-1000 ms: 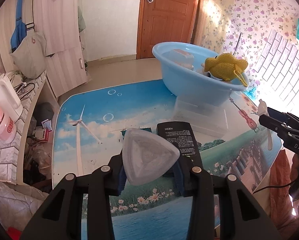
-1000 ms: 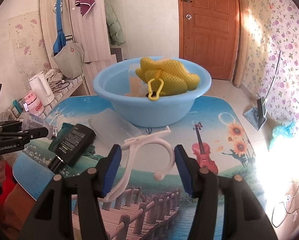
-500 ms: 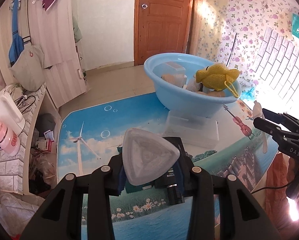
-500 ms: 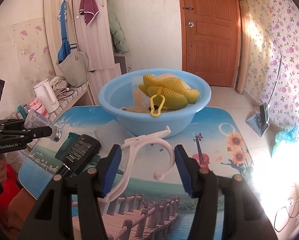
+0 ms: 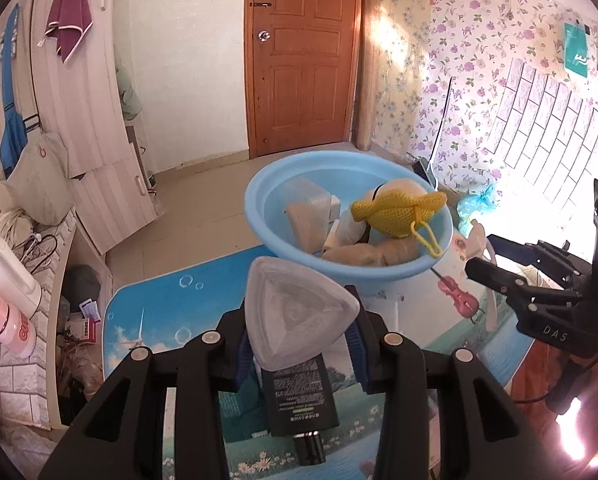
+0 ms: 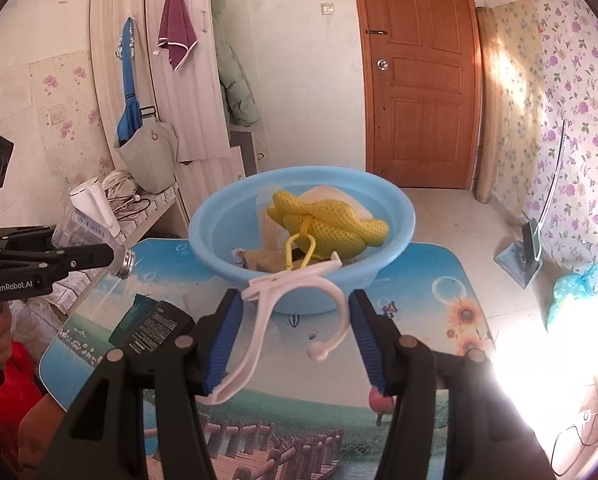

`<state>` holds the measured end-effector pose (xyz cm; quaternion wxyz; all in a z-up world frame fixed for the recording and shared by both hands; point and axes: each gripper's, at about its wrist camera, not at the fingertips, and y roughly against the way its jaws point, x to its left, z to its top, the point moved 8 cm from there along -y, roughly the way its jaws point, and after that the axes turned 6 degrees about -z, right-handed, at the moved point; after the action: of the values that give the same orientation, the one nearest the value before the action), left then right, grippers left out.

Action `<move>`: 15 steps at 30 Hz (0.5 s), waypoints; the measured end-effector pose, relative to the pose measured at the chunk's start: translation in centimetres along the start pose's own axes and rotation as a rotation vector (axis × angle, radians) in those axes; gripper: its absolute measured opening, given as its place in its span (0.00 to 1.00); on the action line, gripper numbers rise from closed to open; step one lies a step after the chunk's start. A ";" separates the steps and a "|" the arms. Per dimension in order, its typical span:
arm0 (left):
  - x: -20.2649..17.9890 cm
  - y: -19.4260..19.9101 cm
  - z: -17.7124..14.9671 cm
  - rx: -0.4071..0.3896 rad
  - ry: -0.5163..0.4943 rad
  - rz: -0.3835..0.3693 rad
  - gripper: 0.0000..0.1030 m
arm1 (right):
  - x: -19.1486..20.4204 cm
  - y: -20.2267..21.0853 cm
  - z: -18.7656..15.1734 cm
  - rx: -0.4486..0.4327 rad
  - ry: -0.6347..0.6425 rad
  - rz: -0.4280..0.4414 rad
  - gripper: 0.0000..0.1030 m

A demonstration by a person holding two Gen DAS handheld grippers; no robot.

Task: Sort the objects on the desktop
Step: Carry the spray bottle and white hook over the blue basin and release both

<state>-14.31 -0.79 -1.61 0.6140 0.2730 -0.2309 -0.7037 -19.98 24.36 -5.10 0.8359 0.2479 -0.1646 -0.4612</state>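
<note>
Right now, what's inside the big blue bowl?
The round blue plastic basin holds a yellow mesh bag with a yellow clip, a tan packet and pale boxes. Whatever lies under the bag is hidden.

Heaped blue basin (image 5: 283, 248) blocks ahead; table (image 6: 439, 280) rightward lies bare.

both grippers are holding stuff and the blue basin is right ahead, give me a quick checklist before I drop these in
1. Left gripper shut on the triangular bottle: ok.
2. Right gripper shut on the white hook: ok, though the hook sits askew between the fingers.
3. Basin on the table ahead of both grippers: ok.
4. Room in the basin: cannot tell; the yellow net bag and boxes fill much of it.
5. Black tube left on the table: not ok, unsorted.
</note>
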 end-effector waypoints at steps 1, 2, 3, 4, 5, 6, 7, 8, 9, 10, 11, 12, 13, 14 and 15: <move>-0.4 -0.1 0.6 -0.008 -0.011 -0.001 0.37 | -0.1 -0.2 0.3 -0.002 -0.005 0.002 0.52; -0.8 -0.4 1.2 -0.012 -0.023 -0.002 0.37 | -0.2 -0.3 0.6 -0.007 -0.007 0.004 0.52; -1.2 -0.7 1.9 -0.015 -0.035 -0.006 0.37 | -0.2 -0.5 0.9 -0.012 -0.004 0.005 0.52; -1.5 -1.1 2.3 -0.016 -0.042 -0.013 0.37 | -0.3 -0.6 1.1 -0.017 -0.002 0.006 0.52; -1.9 -1.7 2.8 -0.014 -0.049 -0.020 0.37 | -0.3 -0.8 1.4 -0.022 -0.002 0.008 0.52; -2.2 -2.2 3.2 -0.012 -0.056 -0.025 0.37 | -0.4 -1.1 1.7 -0.024 -0.001 0.009 0.52; -2.4 -2.8 3.5 -0.006 -0.062 -0.031 0.37 | -0.3 -1.4 1.8 -0.026 -0.004 0.006 0.52; -2.7 -3.5 3.8 0.001 -0.064 -0.039 0.37 | -0.4 -1.8 2.0 -0.027 -0.008 0.007 0.52; -2.8 -4.1 3.9 0.007 -0.062 -0.048 0.37 | -0.6 -2.2 2.1 -0.027 -0.014 0.007 0.52; -2.9 -4.7 4.0 0.015 -0.057 -0.057 0.37 | -0.8 -2.6 2.2 -0.026 -0.018 0.006 0.52; -3.1 -5.5 4.1 0.024 -0.054 -0.069 0.37 | -1.1 -3.1 2.2 -0.022 -0.022 0.001 0.52; -3.3 -6.1 4.3 0.032 -0.058 -0.074 0.37 | -1.4 -3.6 2.2 -0.015 -0.029 -0.004 0.52; -3.5 -6.7 4.4 0.039 -0.063 -0.077 0.37 | -1.7 -4.0 2.2 -0.008 -0.036 -0.006 0.52; -3.7 -7.3 4.5 0.047 -0.067 -0.086 0.37 | -1.9 -4.4 2.3 -0.004 -0.039 -0.009 0.52; -3.9 -8.0 4.5 0.054 -0.070 -0.093 0.37 | -2.2 -4.7 2.4 -0.001 -0.039 -0.013 0.52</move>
<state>-22.80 4.12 -3.13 0.5646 0.2752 -0.2584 -0.7340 -25.60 23.44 -5.90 0.8297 0.2395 -0.1792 -0.4713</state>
